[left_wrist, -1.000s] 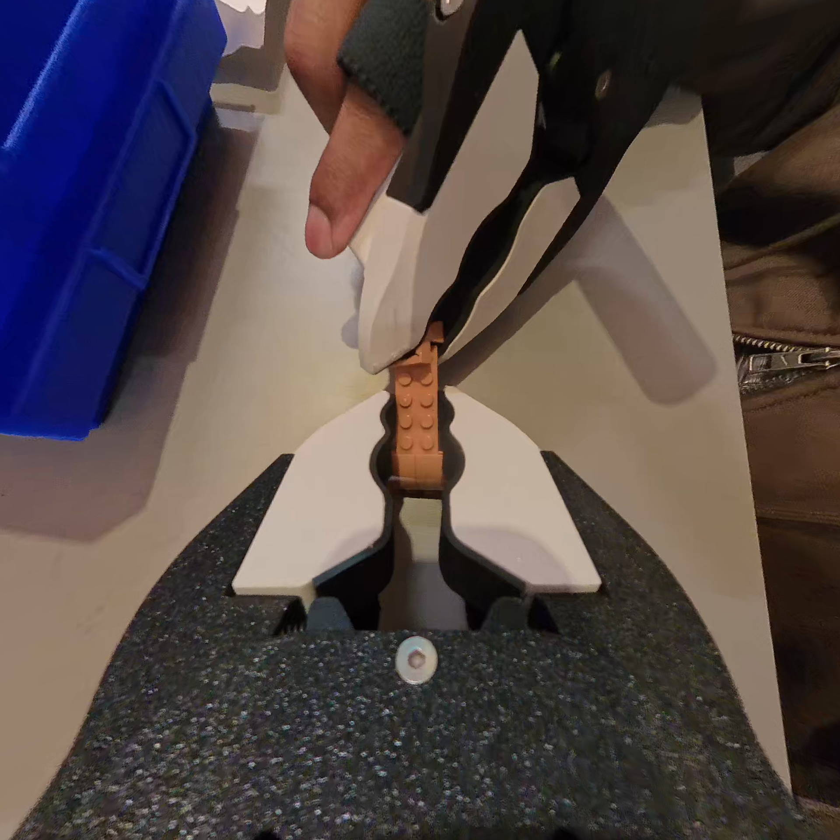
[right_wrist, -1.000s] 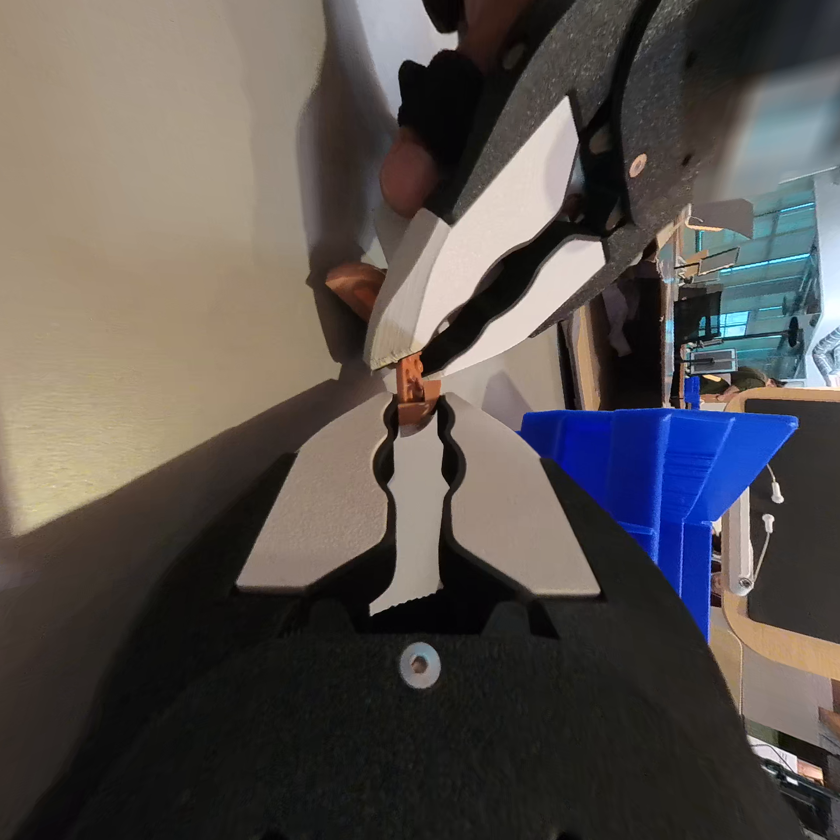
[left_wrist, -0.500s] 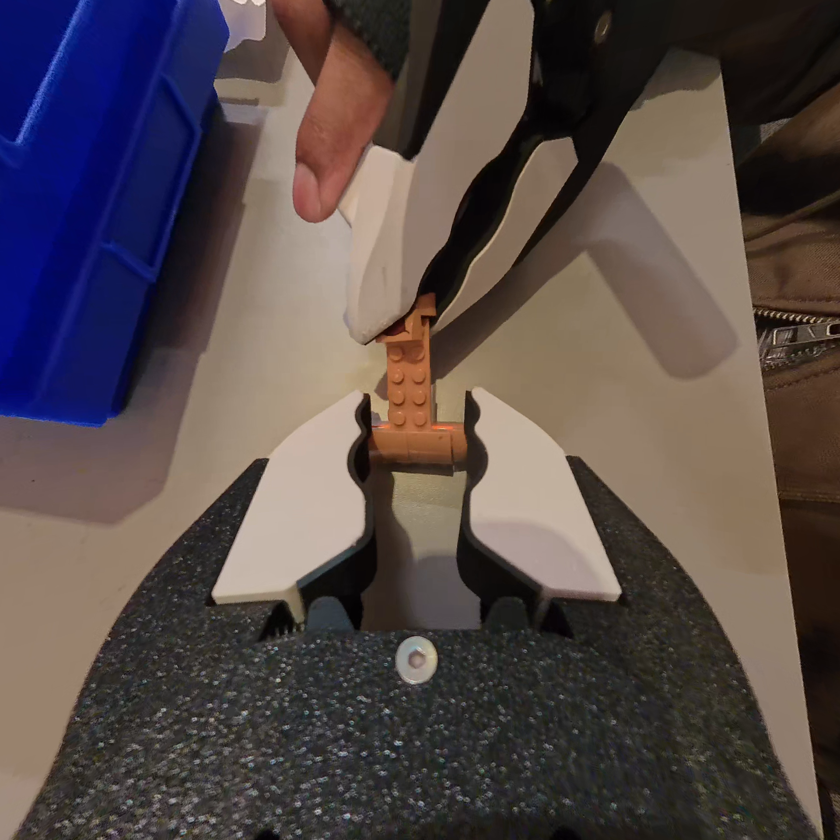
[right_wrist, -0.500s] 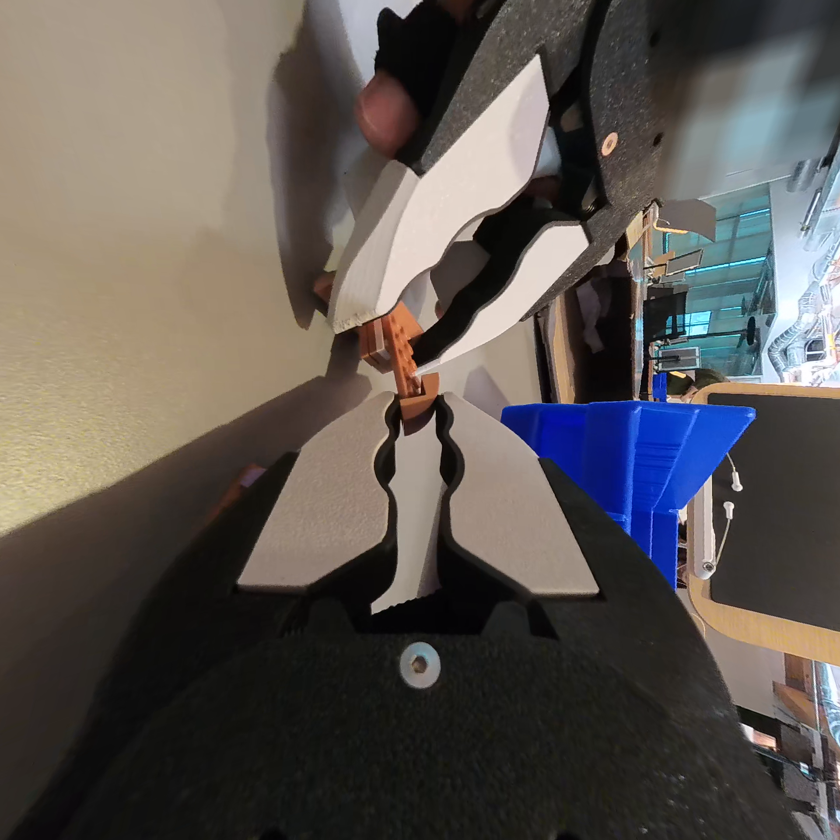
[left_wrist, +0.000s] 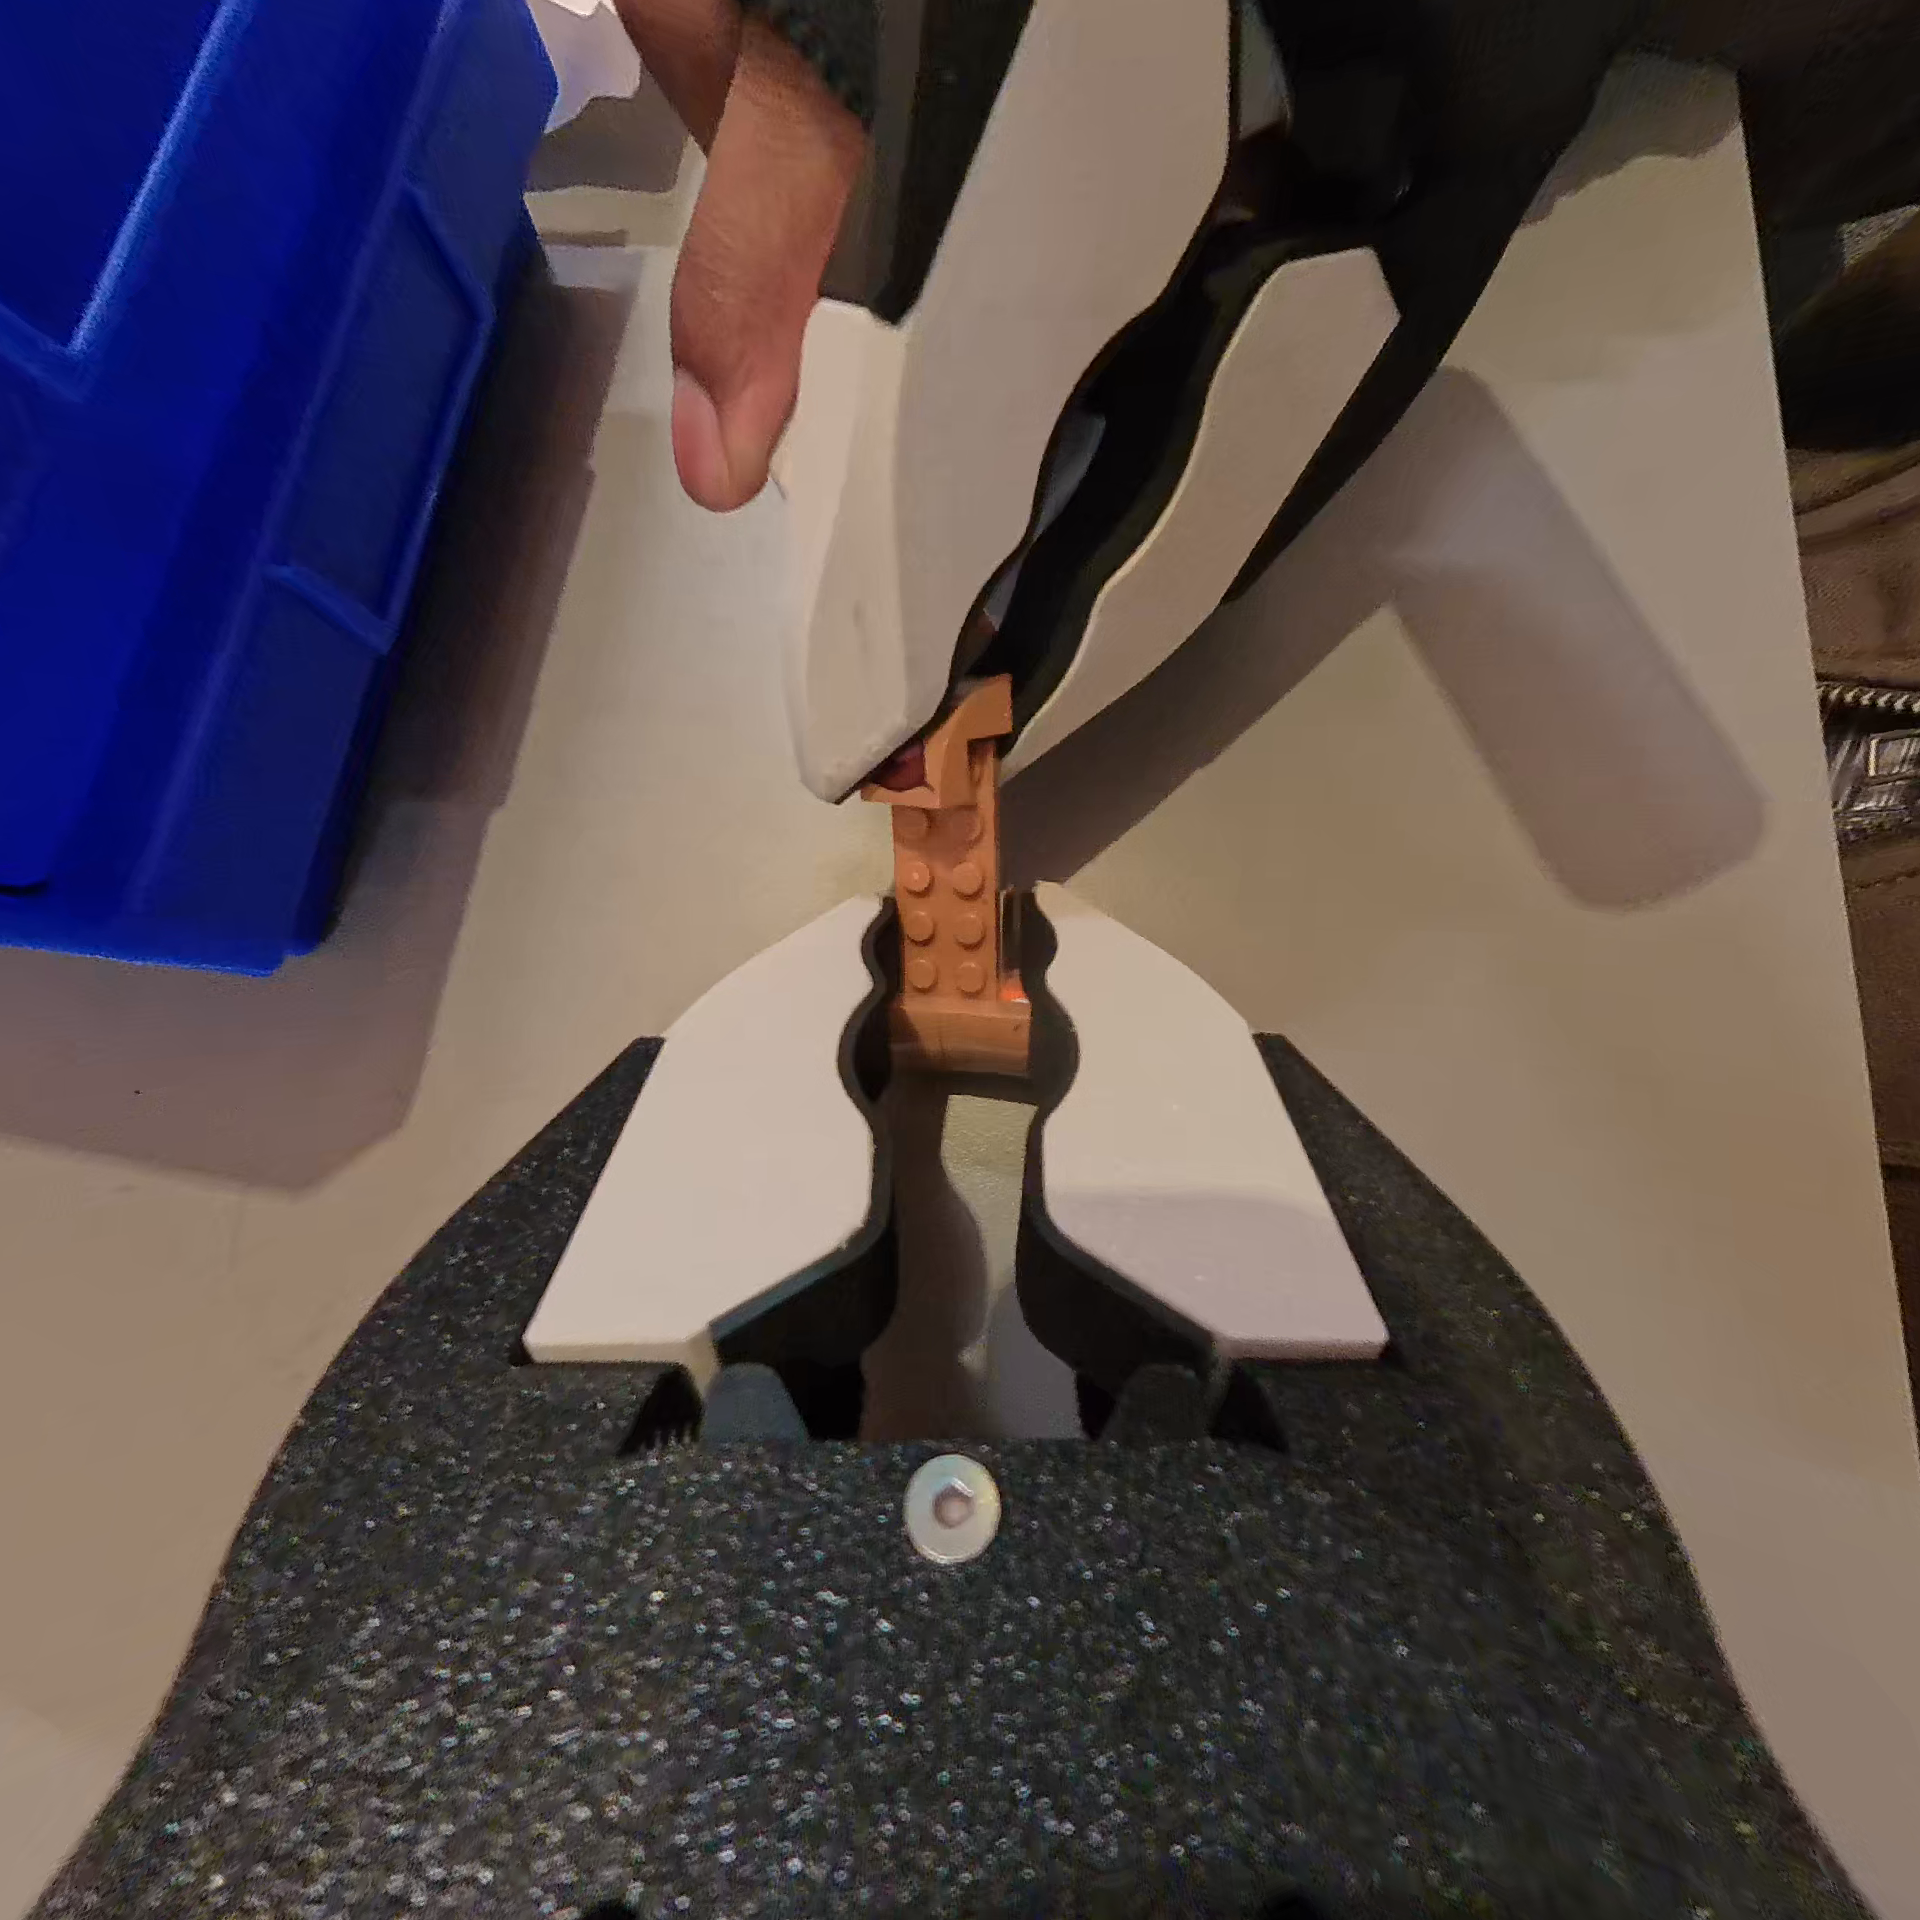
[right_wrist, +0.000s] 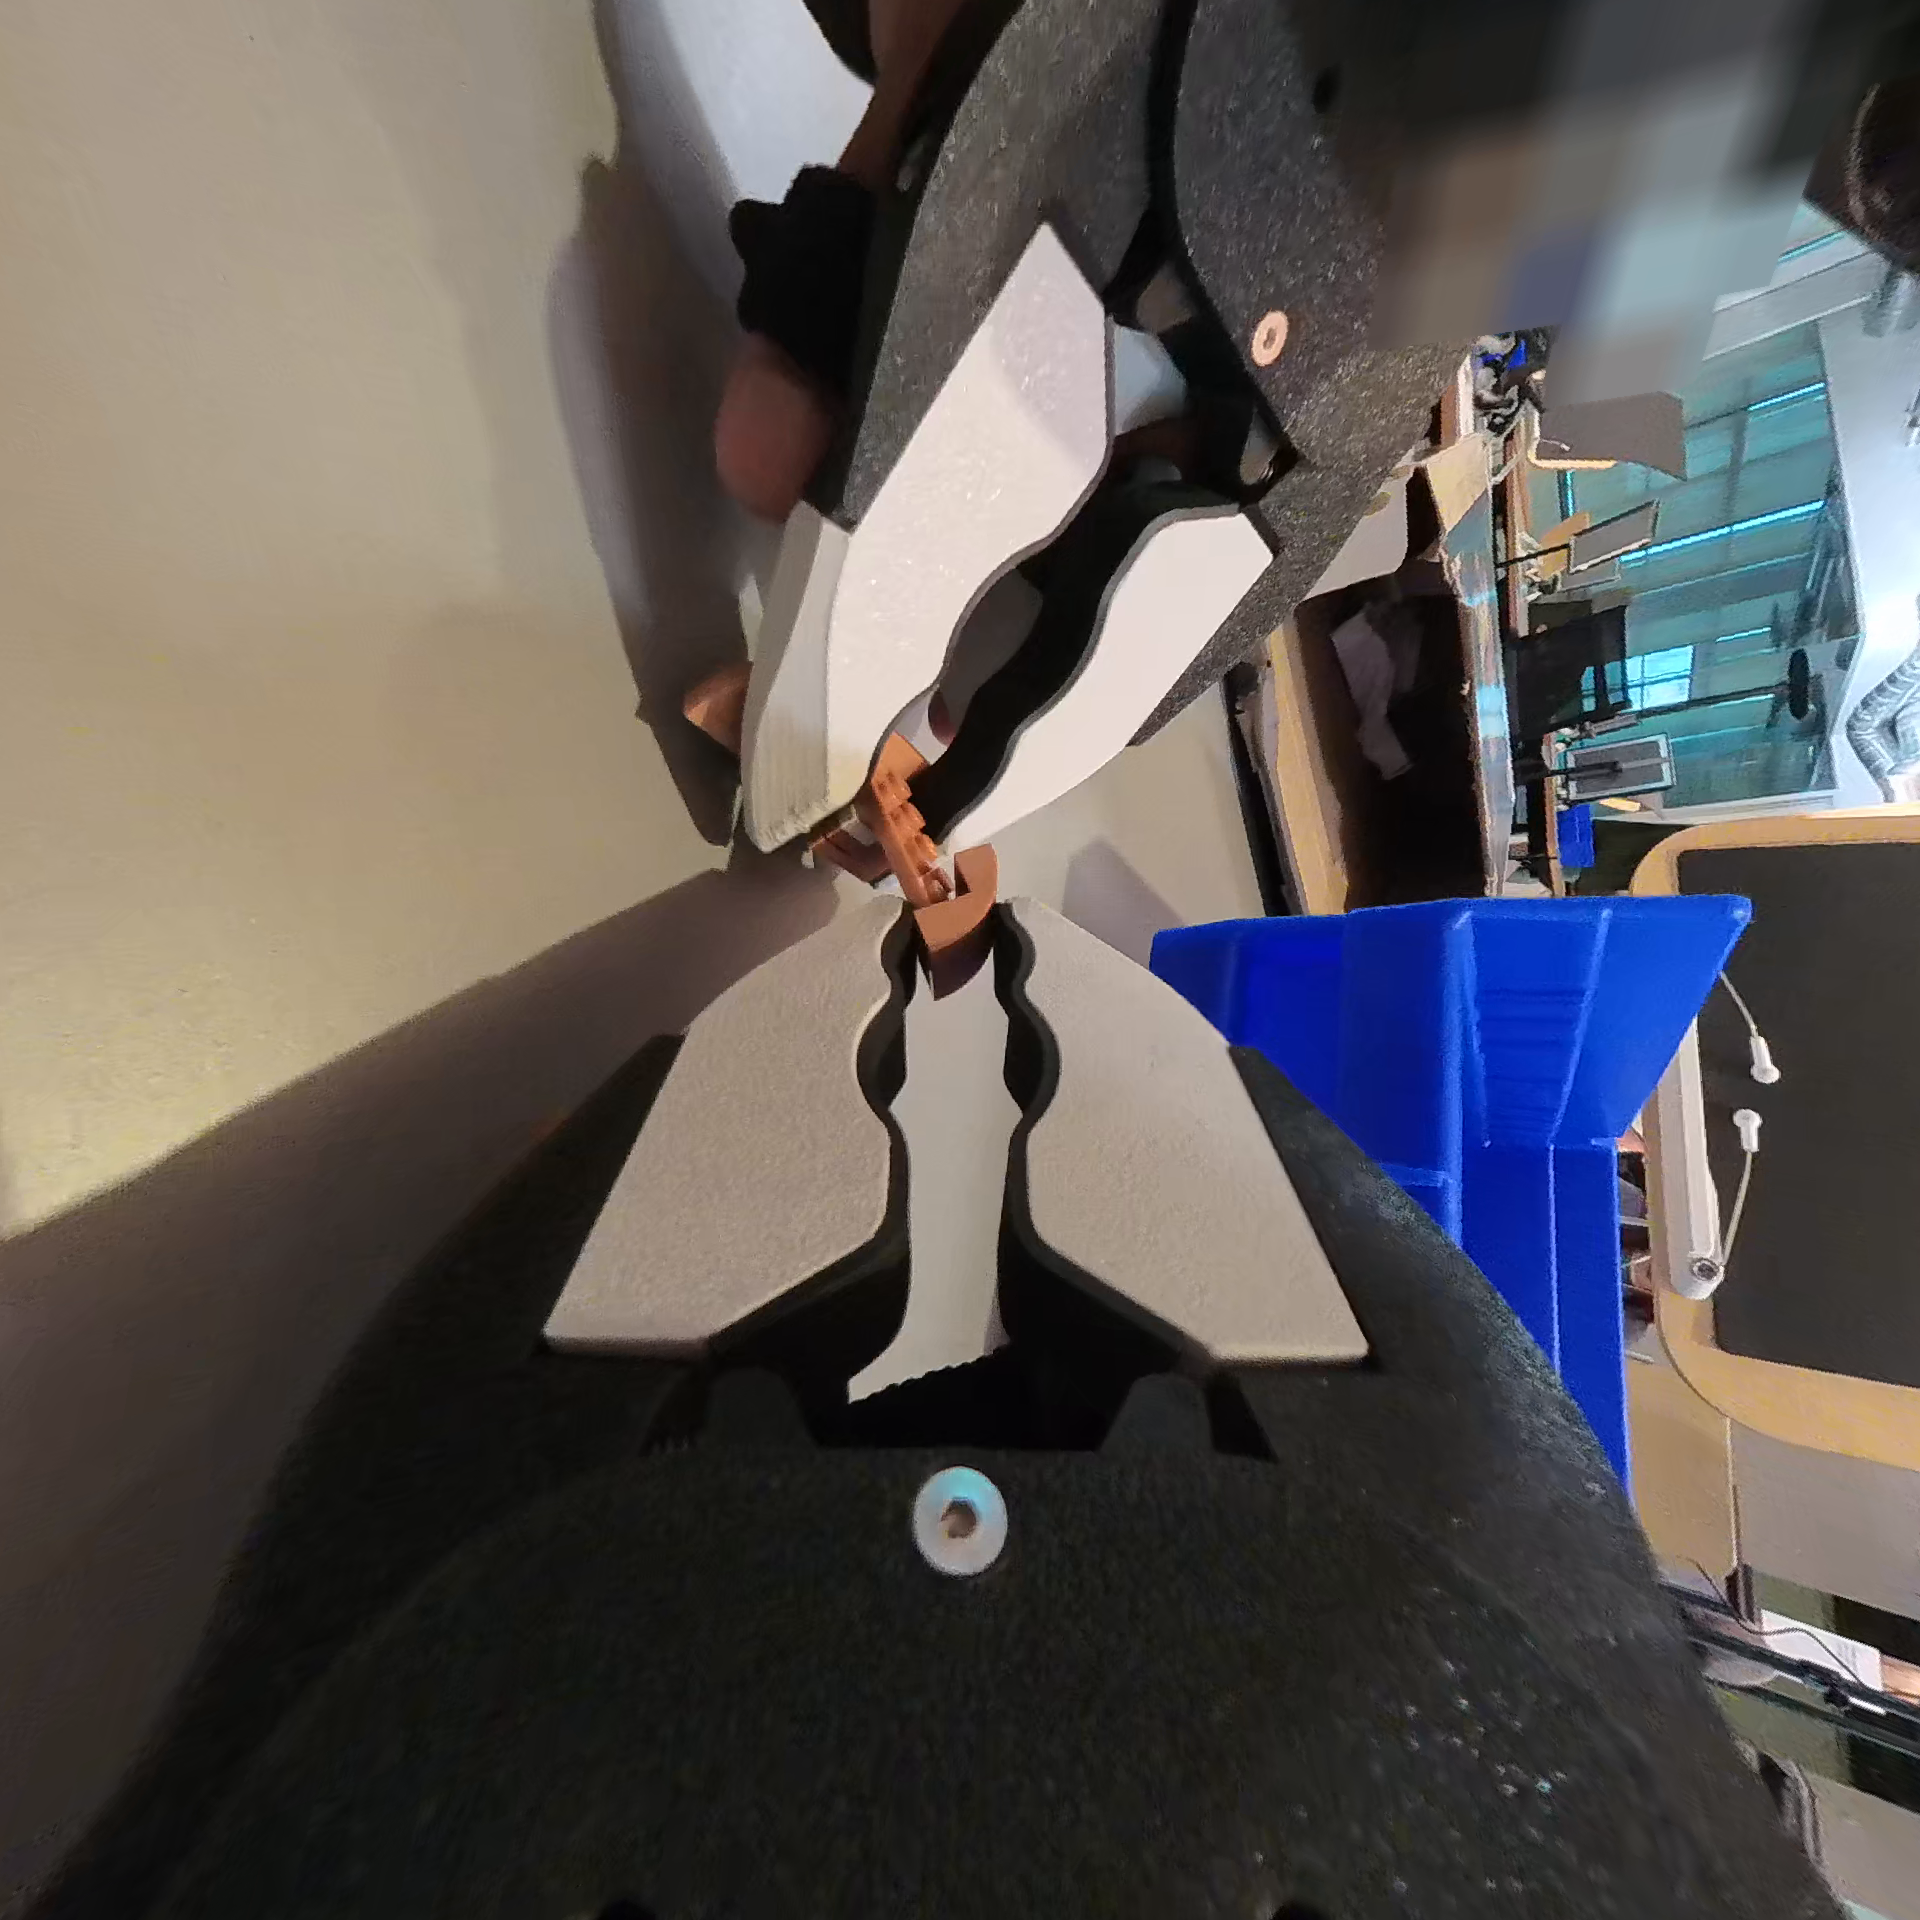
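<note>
An orange-brown brick assembly is held between my two grippers above the pale table (left_wrist: 623, 727). It is a studded plate (left_wrist: 945, 914) with a block (left_wrist: 956, 1029) at the near end. In the left wrist view, my left gripper (left_wrist: 961, 904) is shut on the block end. My right gripper (left_wrist: 935, 764) comes in from above and grips the far end. In the right wrist view, my right gripper (right_wrist: 954, 914) is shut on a brown curved brick (right_wrist: 961, 920) of that assembly. The left gripper (right_wrist: 868, 826) is around the plate (right_wrist: 899, 821) just beyond.
A blue bin (left_wrist: 208, 468) stands at the left on the table; it is right of my fingers in the right wrist view (right_wrist: 1455, 1039). Another brown piece (right_wrist: 712, 707) lies on the table behind the left gripper. A person's finger (left_wrist: 738, 312) and jacket (left_wrist: 1870, 935) are close. My left and right fingertips are right by each other.
My left jaws opened around the assembly half a second ago and have come together on it once more. The right gripper kept its hold and shifted slightly.
</note>
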